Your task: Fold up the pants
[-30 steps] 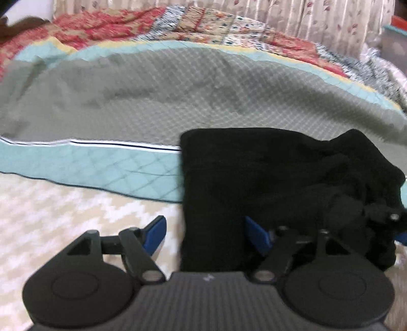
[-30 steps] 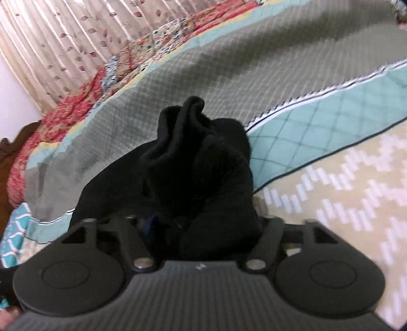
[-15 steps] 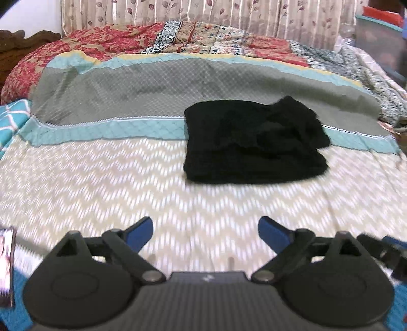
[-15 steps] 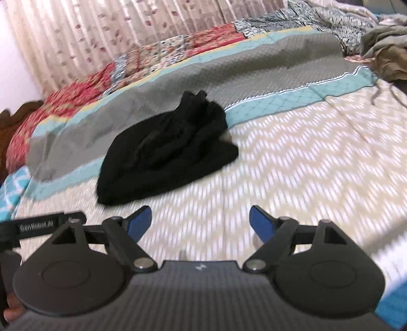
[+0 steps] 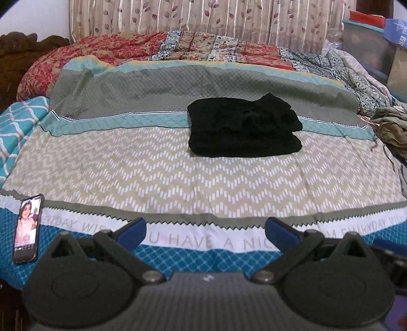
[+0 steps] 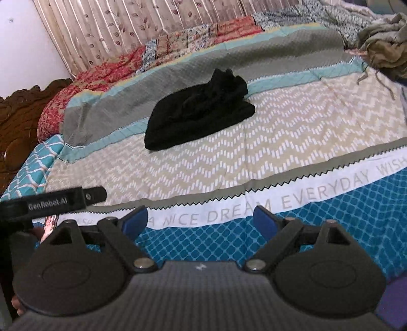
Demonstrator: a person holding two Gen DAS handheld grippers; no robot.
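The left tool (image 5: 206,233) hangs over the near edge of the bed with its blue pads (image 5: 132,230) spread wide apart and nothing between them. The right tool (image 6: 201,220) is likewise wide open and holds nothing, its blue pads (image 6: 134,221) above the blue lattice border of the bedspread (image 6: 279,142). In the right wrist view the left tool's black body, lettered "GenRobot.AI", pokes in at 9 o'clock.

Just beyond both tools runs a white band of the bedspread printed with grey words, then a zigzag grey trim, then a broad beige chevron field. A phone (image 5: 27,228) with a lit screen lies on the blue border at 8 o'clock in the left wrist view, just left of the left tool.

The black pants (image 5: 243,126) lie well apart from both tools, at 12 o'clock in the left wrist view and 11 o'clock in the right wrist view (image 6: 201,109). They sit as a folded, somewhat lumpy bundle, straddling the beige field, the teal stripe and the grey quilted band.

Farther out, a heap of olive clothing (image 6: 384,43) rests at 2 o'clock, a red patterned quilt (image 5: 109,49) lies along the far side of the bed, and a leaf-print curtain (image 5: 203,16) hangs behind.
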